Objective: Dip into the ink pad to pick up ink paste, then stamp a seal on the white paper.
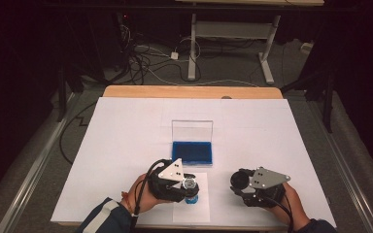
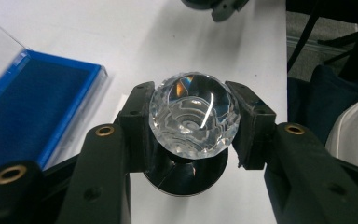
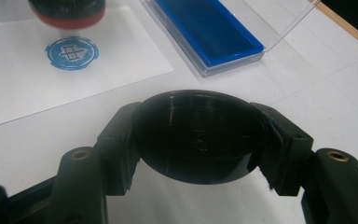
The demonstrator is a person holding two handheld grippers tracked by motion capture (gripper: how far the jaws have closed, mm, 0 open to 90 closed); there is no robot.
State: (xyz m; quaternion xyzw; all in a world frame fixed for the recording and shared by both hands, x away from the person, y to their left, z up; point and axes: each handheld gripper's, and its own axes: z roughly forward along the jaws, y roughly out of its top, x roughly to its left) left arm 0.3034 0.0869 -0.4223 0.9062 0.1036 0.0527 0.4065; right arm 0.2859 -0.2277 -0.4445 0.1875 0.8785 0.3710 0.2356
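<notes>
High view: left gripper (image 1: pixel 187 187) clamped a stamp (image 1: pixel 190 185) over the paper sheet (image 1: pixel 193 209); right gripper (image 1: pixel 245 183) gripped a black cap (image 1: pixel 239 179).
Left gripper view: faceted clear knob (image 2: pixel 194 113), base mostly hidden.
Right gripper view: blue imprint (image 3: pixel 72 52) beside ink pad (image 3: pixel 208 28), lid cropped.

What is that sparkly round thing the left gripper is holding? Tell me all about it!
It is a stamp with a clear, faceted knob like cut crystal on top and a round black body below. The left gripper pinches the knob from both sides. The stamp is upright, lifted just above a small paper sheet. Its underside looks red, and a round blue print sits on the sheet beneath it.
</notes>
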